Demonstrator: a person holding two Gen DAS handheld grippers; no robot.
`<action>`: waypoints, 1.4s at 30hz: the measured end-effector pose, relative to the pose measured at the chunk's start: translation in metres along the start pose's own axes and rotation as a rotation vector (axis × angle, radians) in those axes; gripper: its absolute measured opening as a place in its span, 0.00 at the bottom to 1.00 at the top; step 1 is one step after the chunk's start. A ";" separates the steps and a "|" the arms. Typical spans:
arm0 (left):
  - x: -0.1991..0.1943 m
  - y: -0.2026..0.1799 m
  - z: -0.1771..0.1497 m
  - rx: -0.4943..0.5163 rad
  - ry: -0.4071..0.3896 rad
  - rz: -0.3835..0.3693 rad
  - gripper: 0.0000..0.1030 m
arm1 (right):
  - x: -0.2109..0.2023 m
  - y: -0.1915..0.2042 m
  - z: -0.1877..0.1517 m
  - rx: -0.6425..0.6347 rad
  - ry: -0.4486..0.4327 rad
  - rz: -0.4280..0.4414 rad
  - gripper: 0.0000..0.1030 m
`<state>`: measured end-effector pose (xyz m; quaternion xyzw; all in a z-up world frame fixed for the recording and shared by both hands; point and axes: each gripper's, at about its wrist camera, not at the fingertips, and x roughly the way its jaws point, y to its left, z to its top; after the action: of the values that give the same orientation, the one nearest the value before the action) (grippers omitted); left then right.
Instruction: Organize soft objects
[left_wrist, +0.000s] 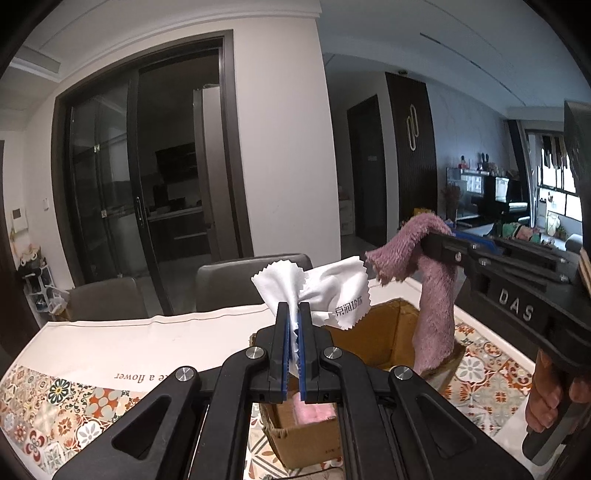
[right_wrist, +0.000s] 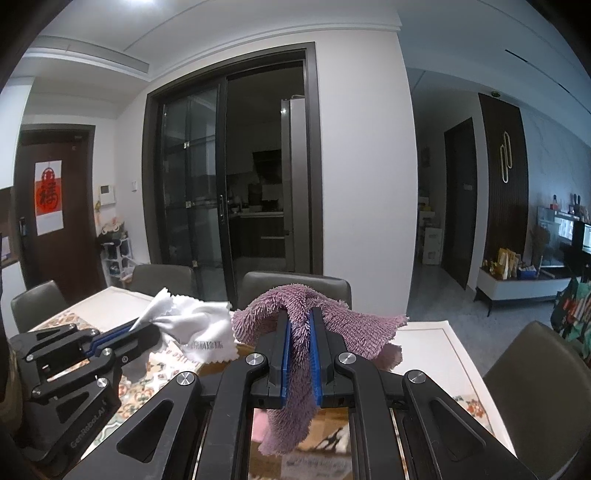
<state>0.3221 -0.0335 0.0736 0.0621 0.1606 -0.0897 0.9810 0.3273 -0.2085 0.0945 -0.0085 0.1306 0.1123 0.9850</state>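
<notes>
My left gripper (left_wrist: 294, 306) is shut on a thin white cloth (left_wrist: 325, 288) with zigzag edges and printed characters; the cloth fans out above the fingers. In the right wrist view that left gripper (right_wrist: 135, 326) comes in from the left, with the white cloth (right_wrist: 199, 328) in it. My right gripper (right_wrist: 299, 314) is shut on a shaggy mauve towel (right_wrist: 332, 325), which drapes over both fingers and hangs below. In the left wrist view the right gripper (left_wrist: 424, 238) holds the mauve towel (left_wrist: 436, 310) over an open cardboard box (left_wrist: 384, 332). Something pink (left_wrist: 314, 410) lies inside the box.
The box stands on a table with a patterned floral cloth (left_wrist: 55, 402) and a white runner (left_wrist: 129, 339). Grey chairs (left_wrist: 107, 299) line the far side, and another chair (right_wrist: 535, 373) is at the right. A hand (left_wrist: 550, 402) grips the right gripper's handle.
</notes>
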 end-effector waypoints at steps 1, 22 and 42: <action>0.004 -0.002 -0.002 0.002 0.007 0.001 0.05 | 0.005 -0.002 0.001 0.004 0.002 0.000 0.10; 0.077 -0.021 -0.040 0.040 0.250 -0.066 0.06 | 0.090 -0.044 -0.062 0.088 0.332 0.102 0.10; 0.065 -0.017 -0.046 0.022 0.242 -0.072 0.47 | 0.067 -0.042 -0.066 0.033 0.302 0.021 0.47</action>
<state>0.3652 -0.0536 0.0076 0.0772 0.2789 -0.1186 0.9498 0.3824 -0.2376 0.0131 -0.0079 0.2792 0.1178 0.9530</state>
